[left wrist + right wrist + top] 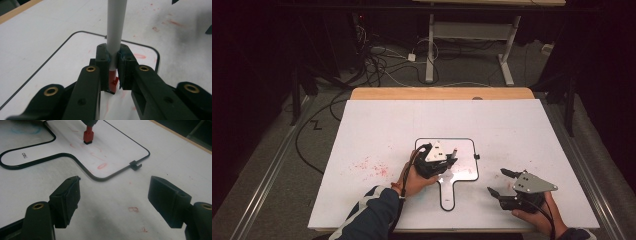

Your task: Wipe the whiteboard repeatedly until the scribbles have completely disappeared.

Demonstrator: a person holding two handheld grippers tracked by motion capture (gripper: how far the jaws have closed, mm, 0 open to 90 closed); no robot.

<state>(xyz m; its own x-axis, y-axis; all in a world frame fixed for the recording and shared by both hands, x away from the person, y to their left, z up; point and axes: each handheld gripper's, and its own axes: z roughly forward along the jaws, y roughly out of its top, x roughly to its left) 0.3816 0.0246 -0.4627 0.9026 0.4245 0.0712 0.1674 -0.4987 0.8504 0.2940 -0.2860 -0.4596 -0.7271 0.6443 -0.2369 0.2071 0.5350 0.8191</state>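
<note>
A small handled whiteboard (463, 150) with a thin black rim lies on the white table. My left gripper (446, 161) stands over it, shut on a white-barrelled marker (116, 32). The marker's red end with its black pad (88, 136) rests on the board (117, 147) among faint red strokes. In the left gripper view the jaws clamp the barrel just above that red end (113, 79), with the board (75, 57) below. My right gripper (498, 181) sits open and empty to the right of the board's handle, low over the table (113, 197).
Red smears (372, 167) mark the white table left of the board. A small black clip (135, 165) sticks out from the board's right rim. The table's wooden far edge (442, 93) runs across the back, with cables and a desk frame on the floor beyond.
</note>
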